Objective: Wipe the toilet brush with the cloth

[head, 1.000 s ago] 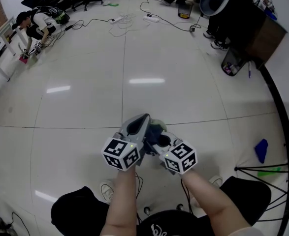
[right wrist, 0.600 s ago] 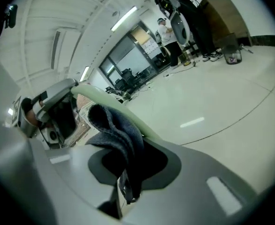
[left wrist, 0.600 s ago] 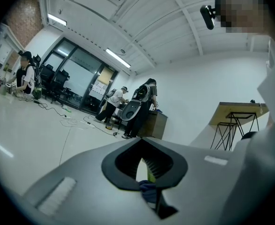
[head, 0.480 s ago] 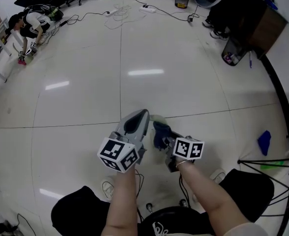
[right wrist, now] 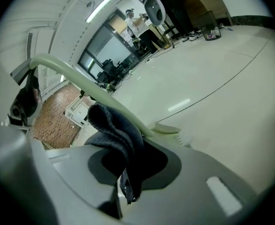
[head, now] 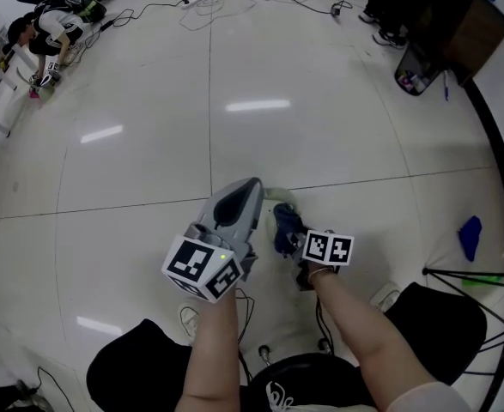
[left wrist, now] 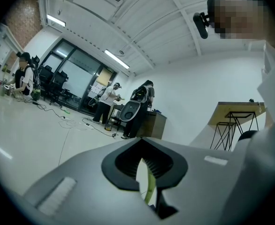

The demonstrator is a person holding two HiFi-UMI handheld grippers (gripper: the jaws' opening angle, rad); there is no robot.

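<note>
both pinch tight: left gripper (left wrist: pixel 145 175) on the pale green plastic toilet brush (right wrist: pixel 81 81), right gripper (right wrist: pixel 123 184) on the dark blue cloth (right wrist: pixel 116 130) against it; glossy white tiled floor (head: pixel 234 144) beneath

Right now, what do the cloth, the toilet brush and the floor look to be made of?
The cloth looks like soft dark blue fabric, maybe microfibre: it folds, droops and has a fuzzy nap. The toilet brush seems pale green moulded plastic, smooth with an even sheen, white bristles at its head. The floor looks like glossy pale tile: lamp reflections, thin joint lines.
</note>
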